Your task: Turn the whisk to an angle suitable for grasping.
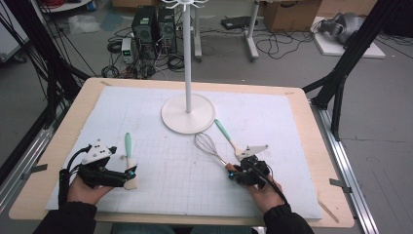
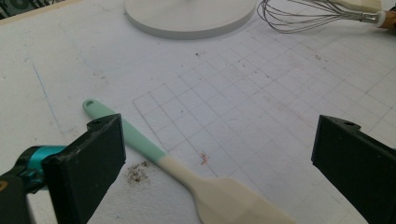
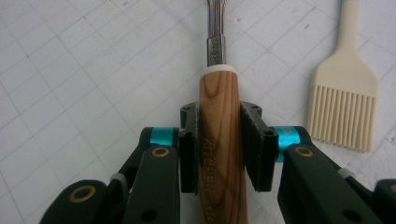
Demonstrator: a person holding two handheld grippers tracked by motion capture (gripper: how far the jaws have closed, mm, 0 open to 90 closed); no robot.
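A whisk [image 1: 205,144] with a wooden handle [image 3: 219,107] lies on the white gridded mat [image 1: 272,126], wires pointing toward the stand. My right gripper [image 1: 238,171] is shut on that handle, one pad pressing each side in the right gripper view [image 3: 219,140]. A spatula [image 1: 128,146] with a mint handle and cream blade lies at the left. My left gripper [image 1: 130,176] is over its blade end, open, jaws wide apart [image 2: 219,154]; the spatula [image 2: 187,172] lies on the mat between them, untouched.
A white hanging stand with a round base [image 1: 188,113] rises at the mat's far middle. A cream pastry brush [image 1: 229,139] with a mint handle lies just right of the whisk, its bristles [image 3: 345,107] beside my right gripper. The whisk's wires [image 2: 299,16] show far off.
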